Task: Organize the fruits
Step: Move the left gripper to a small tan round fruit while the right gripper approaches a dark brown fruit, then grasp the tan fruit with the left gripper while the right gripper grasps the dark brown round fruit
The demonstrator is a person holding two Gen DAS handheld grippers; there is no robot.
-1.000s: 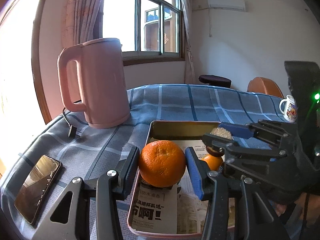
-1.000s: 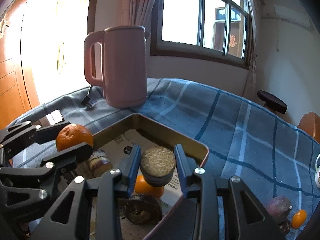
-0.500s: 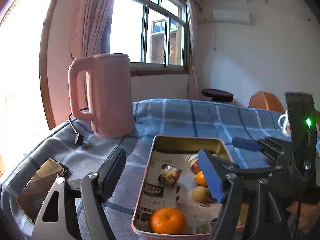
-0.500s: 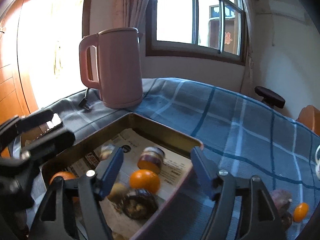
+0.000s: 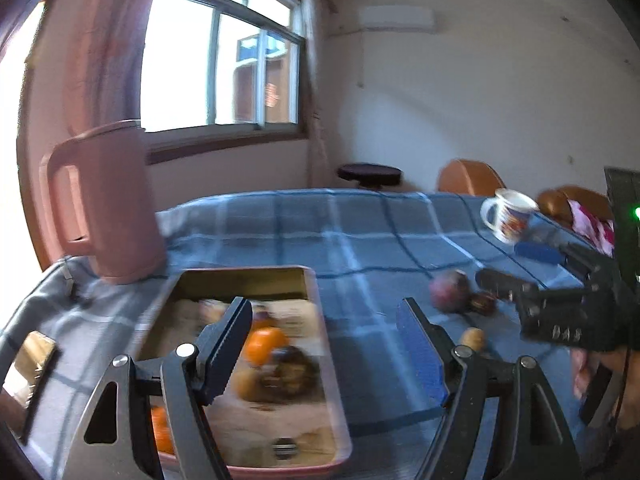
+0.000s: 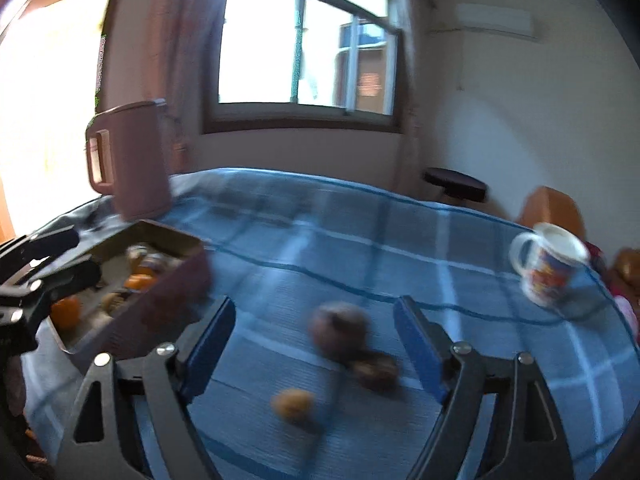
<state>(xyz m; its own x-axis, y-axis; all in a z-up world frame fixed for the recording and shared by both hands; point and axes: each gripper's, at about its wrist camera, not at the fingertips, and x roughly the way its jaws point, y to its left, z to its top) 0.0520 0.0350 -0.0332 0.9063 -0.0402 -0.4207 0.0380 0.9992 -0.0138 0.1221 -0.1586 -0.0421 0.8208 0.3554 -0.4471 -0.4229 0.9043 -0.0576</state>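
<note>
Three loose fruits on the blue plaid tablecloth, right wrist view: round dark purple fruit dead ahead between my right fingers, wrinkled brown fruit touching it at its 4 o'clock, small orange kumquat-like fruit near at 7.

Right gripper jaws wide, empty. Left gripper jaws wide, empty.

Risks, my judgement: round fruit rolls if one pad hits first; closing on purple may nudge its neighbour; frames blurred, aim uncertain.

Pink-rimmed metal tray, paper-lined, at 9 o'clock: holds oranges, a dark wrinkled fruit, others too blurred. White printed mug at 2 o'clock, contents hidden.
</note>
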